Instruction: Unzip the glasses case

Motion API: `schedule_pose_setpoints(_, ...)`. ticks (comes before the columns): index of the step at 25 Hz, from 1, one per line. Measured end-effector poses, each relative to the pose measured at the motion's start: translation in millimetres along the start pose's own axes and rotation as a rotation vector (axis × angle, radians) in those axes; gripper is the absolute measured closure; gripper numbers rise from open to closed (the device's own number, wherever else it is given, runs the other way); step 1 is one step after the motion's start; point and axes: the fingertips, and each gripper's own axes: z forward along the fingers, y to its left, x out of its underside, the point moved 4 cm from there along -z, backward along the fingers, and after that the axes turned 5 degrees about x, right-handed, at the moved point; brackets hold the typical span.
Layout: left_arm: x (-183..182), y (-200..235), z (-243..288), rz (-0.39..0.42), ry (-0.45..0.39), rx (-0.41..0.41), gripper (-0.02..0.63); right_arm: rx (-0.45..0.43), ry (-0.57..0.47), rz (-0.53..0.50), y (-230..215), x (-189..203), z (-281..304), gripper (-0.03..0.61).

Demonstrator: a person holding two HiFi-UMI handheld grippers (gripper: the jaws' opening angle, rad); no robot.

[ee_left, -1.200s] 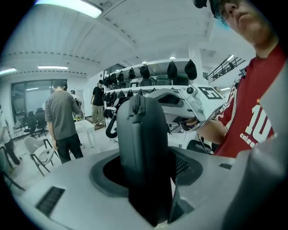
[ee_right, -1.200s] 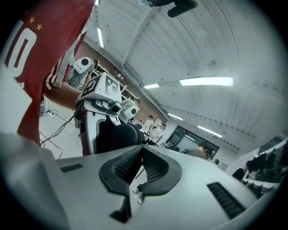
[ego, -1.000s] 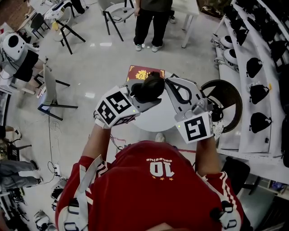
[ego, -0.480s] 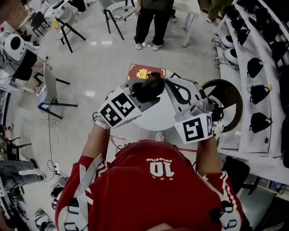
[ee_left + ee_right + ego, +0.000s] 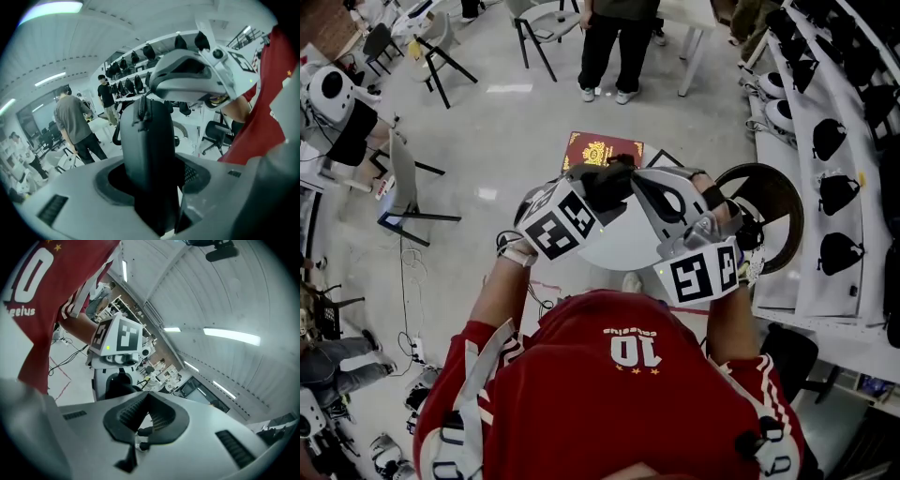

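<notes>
Head view: the glasses case point(image 5: 614, 178) is held in the air above the round white table point(image 5: 623, 248). The left gripper point(image 5: 600, 194) clamps it from the left. The tip of the right gripper point(image 5: 645, 183) sits just right of the case, and a red booklet point(image 5: 602, 150) lies beyond it.

Left gripper view: both pads squeeze the case's lower half. It stands upright with its zip seam point(image 5: 140, 110) facing the camera, and the right gripper's tip is just above the case's top. That grip looks sound. I would hold it firm, since a pull along the zip will likely try to twist the case out.

Right gripper view: the jaws are pressed together, and I cannot make out a pull tab between them. The case shows beyond them, under the left gripper's marker cube point(image 5: 119, 336). The part to get right, I judge, is catching the small tab squarely. It should then be drawn along the seam's curve, not away from the case.
</notes>
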Motion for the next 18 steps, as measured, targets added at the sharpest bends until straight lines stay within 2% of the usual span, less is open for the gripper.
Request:
schedule_pose_setpoints(2,2.8,1.5,3.0,-0.007,0.02,-0.003,0.379,-0.008,0.005,-0.014,3.1,-1.8,2.5,0.563)
schedule_pose_setpoints(6,2.5,1.1,6.1,-0.03,-0.008,0.021,0.379,-0.01,0.002,0.042,0.0,2.5,3.5,0.563)
schedule_pose_setpoints(12,4.1,-1.6,10.9,-0.047,0.014,0.034,0.38,-0.015,-0.01,0.09,4.5,-2.1,4.1,0.565)
schedule_pose_setpoints(18,6.0,-6.4,20.2,-0.056,0.041,0.061,0.388,-0.063,-0.038,0.071,12.4,-7.3,-0.6,0.565)
